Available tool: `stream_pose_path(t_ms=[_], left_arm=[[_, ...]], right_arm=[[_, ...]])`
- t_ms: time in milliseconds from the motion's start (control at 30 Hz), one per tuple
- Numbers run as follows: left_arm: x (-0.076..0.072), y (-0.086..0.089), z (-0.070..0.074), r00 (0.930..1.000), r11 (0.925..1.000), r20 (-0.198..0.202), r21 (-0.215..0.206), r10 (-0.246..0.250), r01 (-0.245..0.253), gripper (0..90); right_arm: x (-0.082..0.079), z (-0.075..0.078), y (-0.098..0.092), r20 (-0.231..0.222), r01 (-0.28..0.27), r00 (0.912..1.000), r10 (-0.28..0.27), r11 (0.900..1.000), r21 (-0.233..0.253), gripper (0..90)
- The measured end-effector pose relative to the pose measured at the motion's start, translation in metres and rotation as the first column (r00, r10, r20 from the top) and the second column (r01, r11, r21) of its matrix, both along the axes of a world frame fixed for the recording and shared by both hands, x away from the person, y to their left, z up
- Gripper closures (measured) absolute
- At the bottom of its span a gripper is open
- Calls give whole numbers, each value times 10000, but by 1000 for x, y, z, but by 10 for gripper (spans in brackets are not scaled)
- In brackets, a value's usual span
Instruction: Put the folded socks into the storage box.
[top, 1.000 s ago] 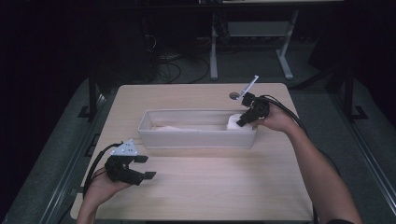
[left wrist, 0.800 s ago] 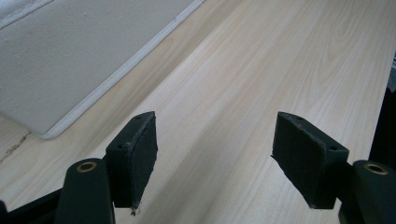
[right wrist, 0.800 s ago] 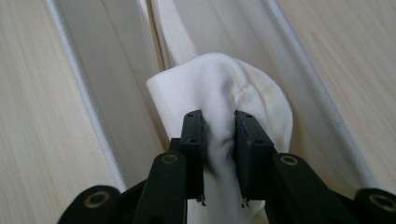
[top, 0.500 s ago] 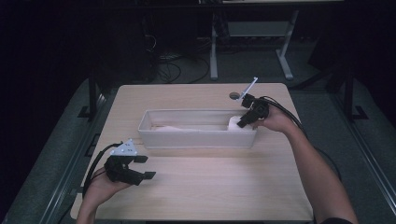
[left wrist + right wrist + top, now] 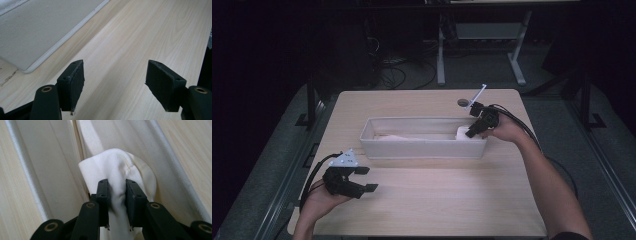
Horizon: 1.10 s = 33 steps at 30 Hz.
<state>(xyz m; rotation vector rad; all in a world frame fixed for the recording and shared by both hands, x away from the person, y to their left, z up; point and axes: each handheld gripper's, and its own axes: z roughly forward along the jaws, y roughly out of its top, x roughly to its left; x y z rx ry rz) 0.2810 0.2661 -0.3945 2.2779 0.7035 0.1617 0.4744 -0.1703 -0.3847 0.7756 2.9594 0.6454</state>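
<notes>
Hands hold a hand-held gripper each over the pale wooden bench (image 5: 437, 200): the right hand-held gripper (image 5: 469, 134) dips into the long white fabric bin (image 5: 422, 148), the left hand-held gripper (image 5: 367, 179) rests nearby. Left gripper view: jaws spread wide over bare wood. Right gripper view: jaws pinch a soft white folded cloth (image 5: 117, 167) inside the bin.

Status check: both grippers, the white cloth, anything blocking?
Right gripper shut on white cloth at the right end of the long white bin. Left gripper open, empty, over bare table. Nothing in the way.
</notes>
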Motion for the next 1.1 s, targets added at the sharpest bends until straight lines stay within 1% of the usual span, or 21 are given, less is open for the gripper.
stream_pose_path(t_ms=[433, 500, 567, 667, 733, 900, 1100], left_arm=[[0, 1, 0, 10000, 10000, 0, -65, 60, -60, 305], [-1, 2, 1, 10000, 9999, 8, -72, 79, -79, 306], [-1, 3, 1, 10000, 9999, 45, -86, 74, -74, 307], [-1, 3, 2, 9999, 9999, 48, -108, 96, -95, 307], [-1, 3, 2, 9999, 9999, 51, -100, 88, -87, 307], [-1, 4, 2, 9999, 9999, 58, -107, 100, -99, 307], [-1, 5, 2, 9999, 9999, 59, -113, 113, -112, 307]], right_arm=[[0, -4, 0, 2, 31, 10000, -31, 10000, -53, 719], [1, -4, 0, -27, 61, 10000, -61, 9999, -106, 703], [0, -4, 1, 72, 18, 10000, -16, 9998, -184, 641], [0, -5, 2, 28, -5, 10000, 6, 9996, -283, 640], [0, -4, 2, -47, -25, 10000, 23, 9995, -308, 622], [0, -3, 4, -96, -156, 9998, 150, 9981, -597, 615], [0, -2, 5, -151, -227, 9996, 218, 9979, -609, 613]])
